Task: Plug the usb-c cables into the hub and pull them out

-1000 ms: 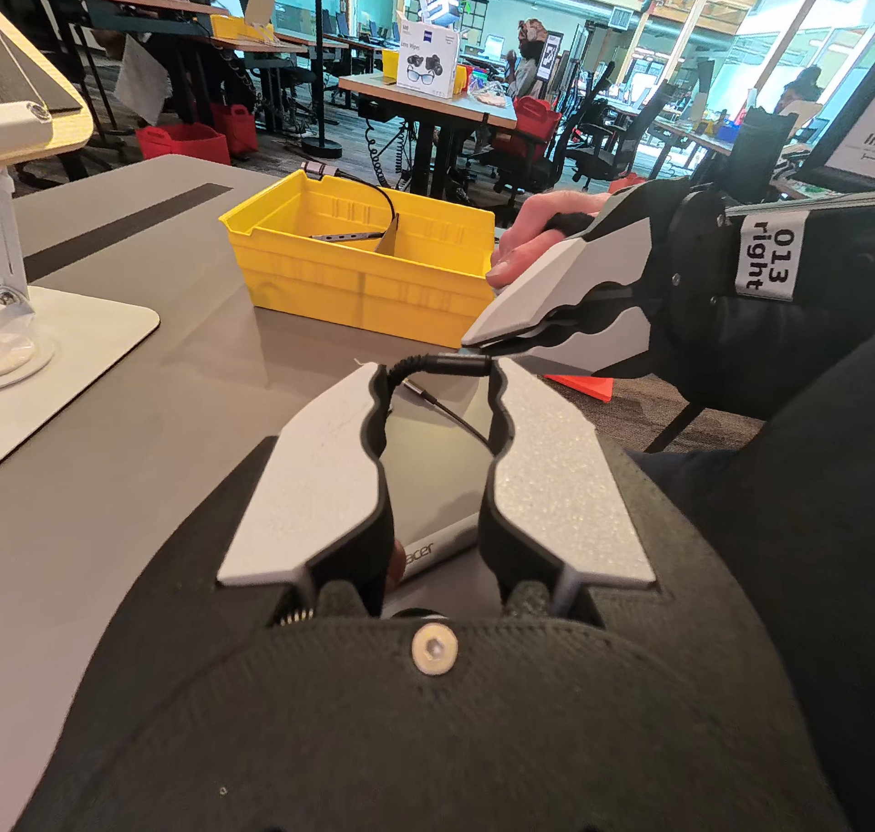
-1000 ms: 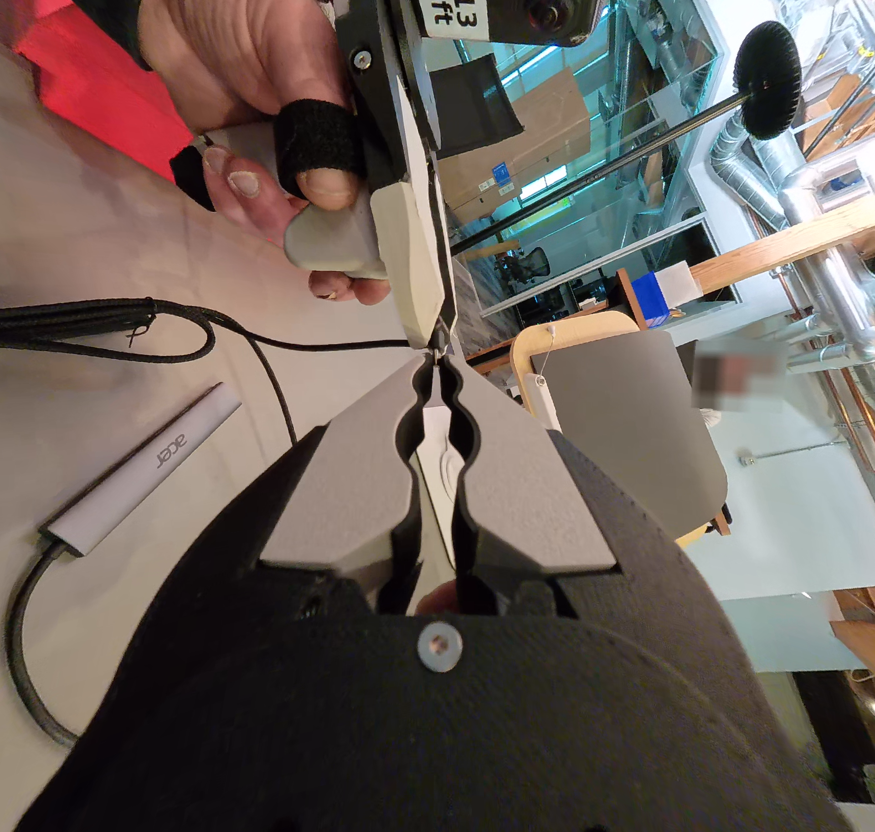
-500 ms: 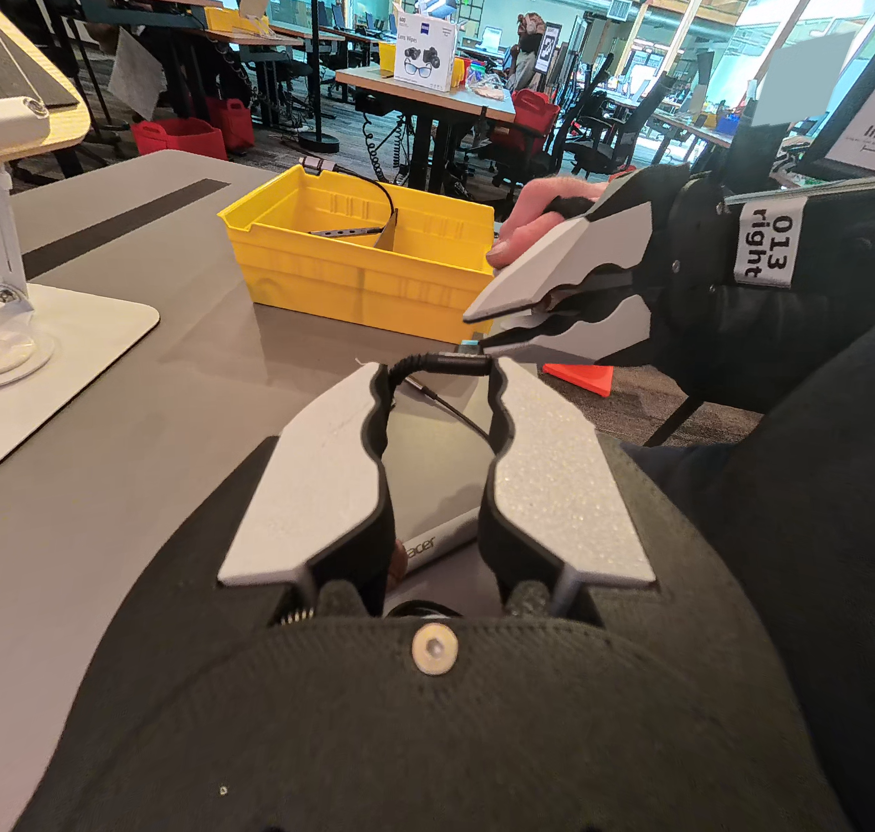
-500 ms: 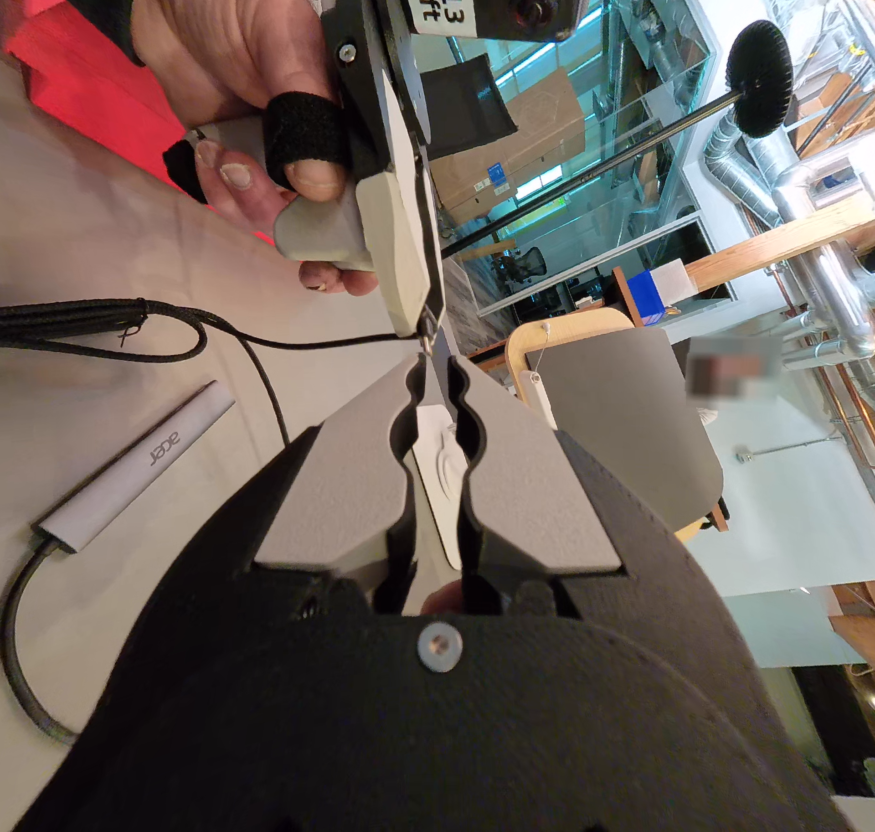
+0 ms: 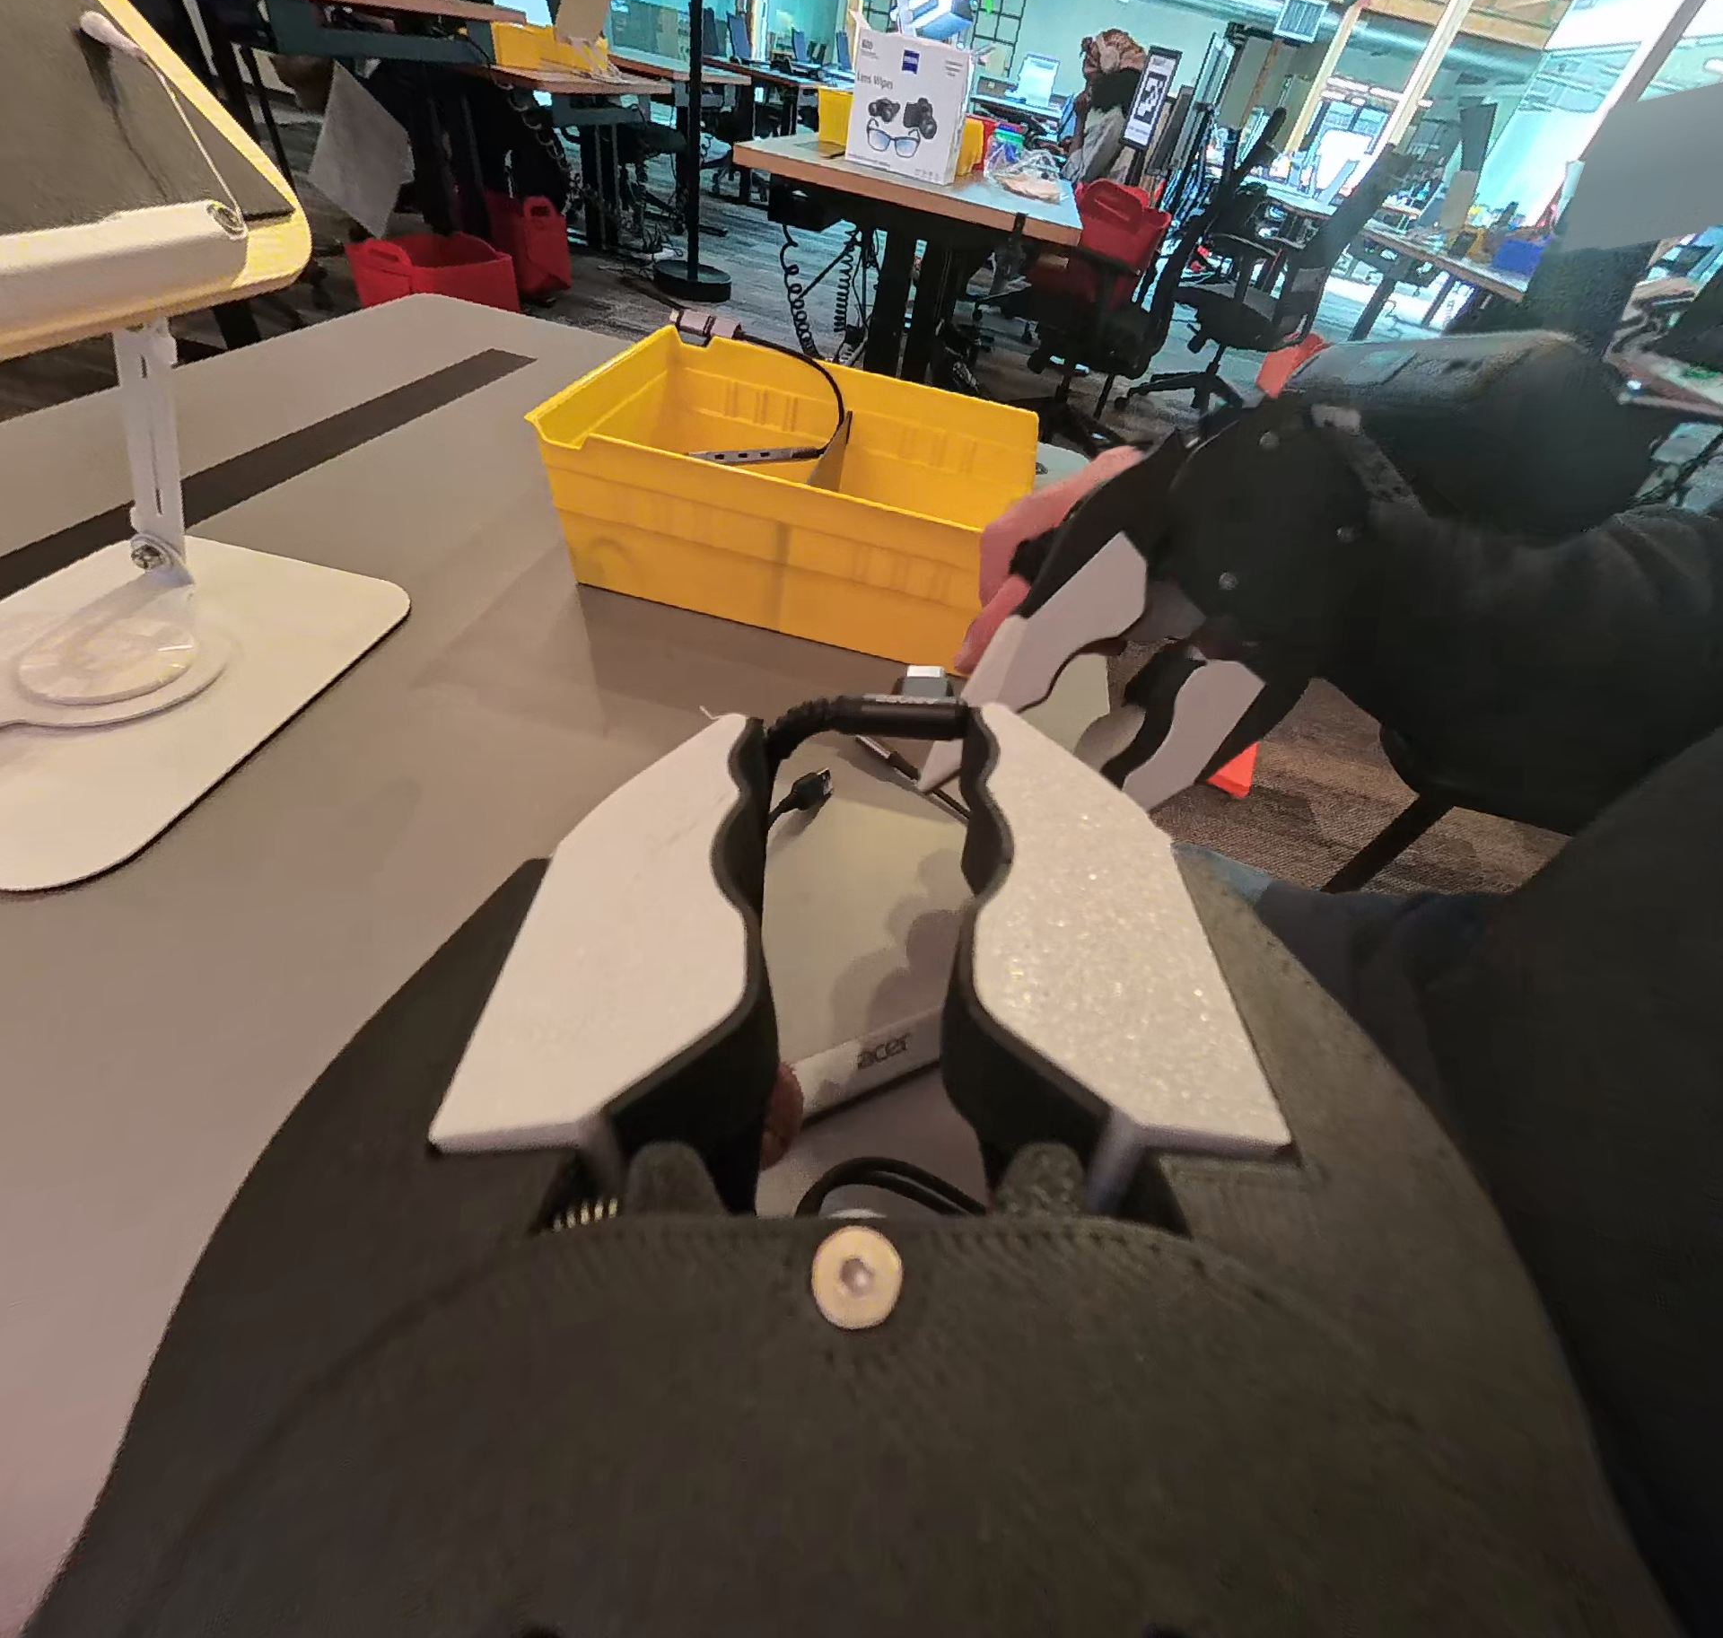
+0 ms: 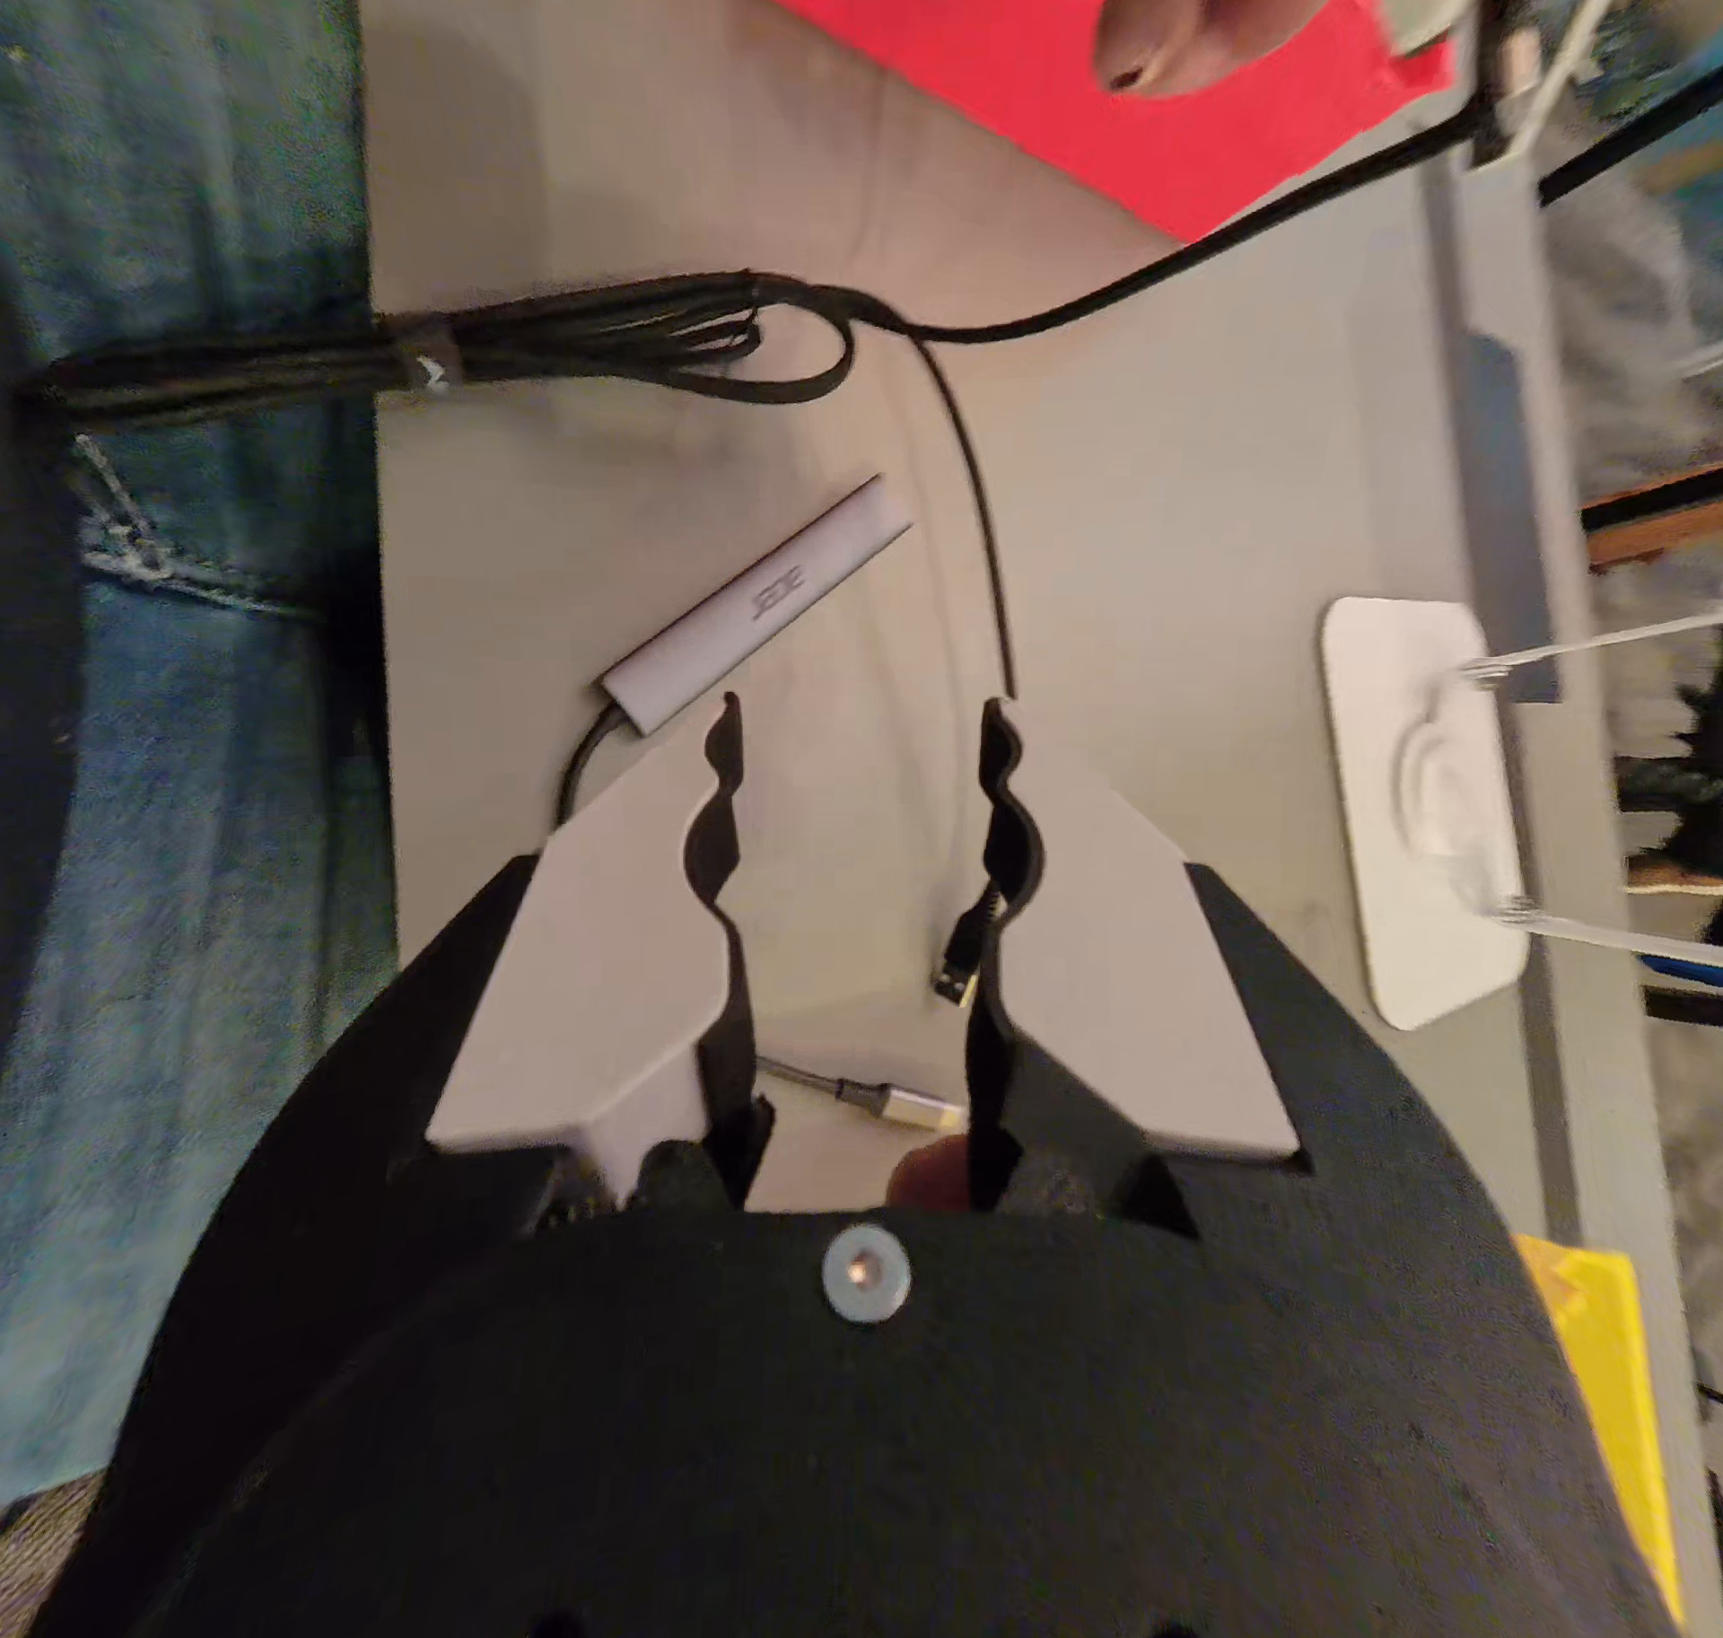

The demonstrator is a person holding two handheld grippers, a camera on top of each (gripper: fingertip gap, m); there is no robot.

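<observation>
Left wrist view: the left gripper (image 5: 862, 726) has its fingers (image 5: 653, 922) narrowed onto the black plug of a braided usb-c cable (image 5: 909, 712), which spans crosswise between the tips with its metal end poking out on the right.
Second plug: a small black connector (image 5: 809, 787) hangs loose just below the clamped plug, between the fingers.
Hub: the slim grey hub (image 5: 867, 1060) lies on the grey tabletop (image 5: 308, 894) near the base of the fingers, partly hidden by them.
Right gripper in this view: the right gripper (image 5: 1044, 735) is on the right, tips pointing down, fingers spread, close beside the clamped plug; whether it touches cannot be told.
Yellow bin (image 5: 783, 512): far on the tabletop, with another hub and a cable inside.
White stand (image 5: 177, 651): on the left of the tabletop.
Right wrist view: the right gripper (image 6: 862, 707) looks down on the tabletop (image 6: 1165, 567), fingers (image 6: 597, 968) wide apart and holding nothing.
Hub in this view: the hub (image 6: 760, 603) lies slantwise just beyond the left fingertip, its own lead curling away near the finger.
Cable in this view: a tied black bundle (image 6: 559, 348) lies far left; one strand runs down to a loose plug (image 6: 960, 973) beside the right finger, another runs up right toward the left gripper.
Silver plug (image 6: 918, 1113): lies on the tabletop between the finger bases.
</observation>
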